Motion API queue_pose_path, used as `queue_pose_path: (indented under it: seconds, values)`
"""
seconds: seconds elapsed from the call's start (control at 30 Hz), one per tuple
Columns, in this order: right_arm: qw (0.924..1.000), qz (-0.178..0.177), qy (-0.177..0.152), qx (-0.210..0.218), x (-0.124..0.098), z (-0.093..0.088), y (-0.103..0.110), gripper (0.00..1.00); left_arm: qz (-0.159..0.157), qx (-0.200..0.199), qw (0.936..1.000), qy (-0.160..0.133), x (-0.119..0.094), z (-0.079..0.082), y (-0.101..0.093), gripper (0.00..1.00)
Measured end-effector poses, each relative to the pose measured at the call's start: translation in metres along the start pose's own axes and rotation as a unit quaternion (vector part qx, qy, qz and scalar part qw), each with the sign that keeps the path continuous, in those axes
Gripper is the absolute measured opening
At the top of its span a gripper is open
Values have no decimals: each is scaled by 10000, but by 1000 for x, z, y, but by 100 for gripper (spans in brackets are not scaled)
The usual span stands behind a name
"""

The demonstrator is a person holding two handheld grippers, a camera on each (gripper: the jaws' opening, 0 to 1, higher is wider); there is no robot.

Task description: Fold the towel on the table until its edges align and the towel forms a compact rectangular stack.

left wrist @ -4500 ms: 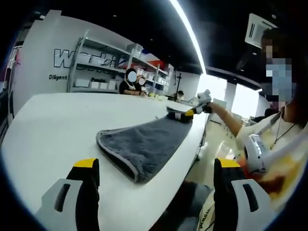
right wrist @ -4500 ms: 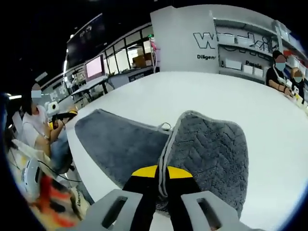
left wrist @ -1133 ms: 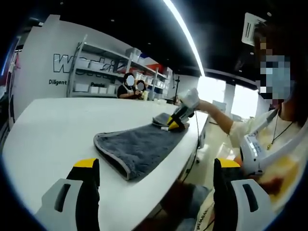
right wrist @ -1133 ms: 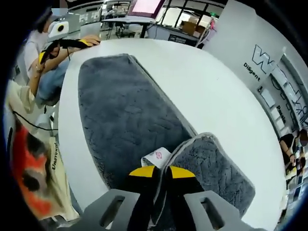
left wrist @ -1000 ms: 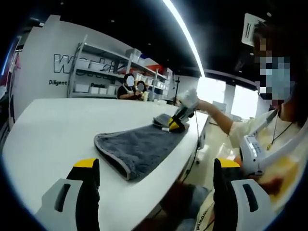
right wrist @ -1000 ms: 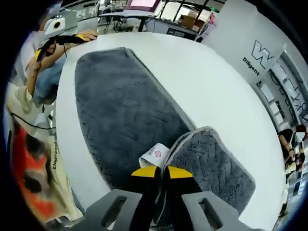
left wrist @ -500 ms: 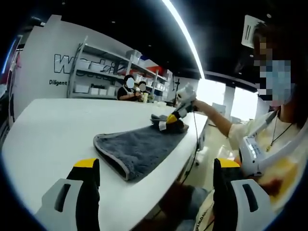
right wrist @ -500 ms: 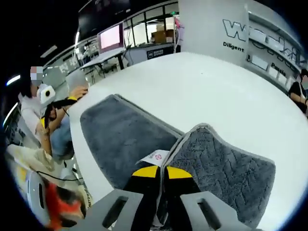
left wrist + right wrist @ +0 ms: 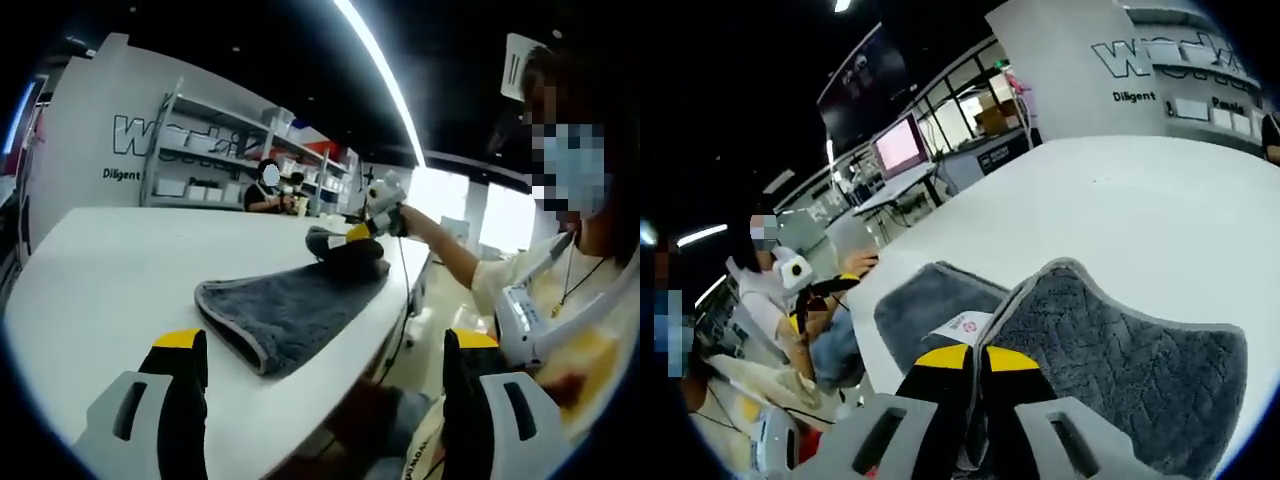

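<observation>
Towel (image 9: 290, 305): grey, on the white tabletop (image 9: 110, 270), centre of frame
Right hand-held gripper (image 9: 975, 375): clamped on a lifted towel corner
Left hand-held gripper (image 9: 325, 385): jaws wide, holding nothing
Handling: probably soft, light, floppy; best gripped at hemmed corners

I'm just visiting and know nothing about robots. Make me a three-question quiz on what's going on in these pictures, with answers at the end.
1. True or false: the right gripper is shut on an edge of the grey towel.
2. The left gripper is: A) open, holding nothing; B) shut on the towel; C) pressing the table.
3. What small white thing shows on the towel by the right gripper's fingers?

Key: 1 true; 2 A; 3 a label.
</observation>
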State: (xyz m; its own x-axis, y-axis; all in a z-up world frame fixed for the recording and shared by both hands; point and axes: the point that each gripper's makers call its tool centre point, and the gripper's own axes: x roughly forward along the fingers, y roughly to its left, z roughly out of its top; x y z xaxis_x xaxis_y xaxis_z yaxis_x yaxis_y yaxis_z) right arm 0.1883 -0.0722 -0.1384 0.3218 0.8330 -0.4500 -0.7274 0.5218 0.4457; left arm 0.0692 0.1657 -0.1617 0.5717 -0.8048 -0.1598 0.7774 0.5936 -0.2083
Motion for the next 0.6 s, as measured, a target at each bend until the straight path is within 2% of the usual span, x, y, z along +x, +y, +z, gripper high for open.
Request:
queue_pose_path:
  seconds: [0.17, 0.4, 0.6]
  values:
    - [9996, 223, -139, 72, 9, 11, 9, 1, -17, 50, 10000, 72, 1, -3, 0, 97]
    - [9984, 432, -330, 122, 17, 22, 23, 1, -6, 65, 10000, 34, 0, 2, 3, 97]
    - [9959, 744, -521, 58, 24, 38, 45, 1, -19, 57, 10000, 21, -2, 3, 3, 97]
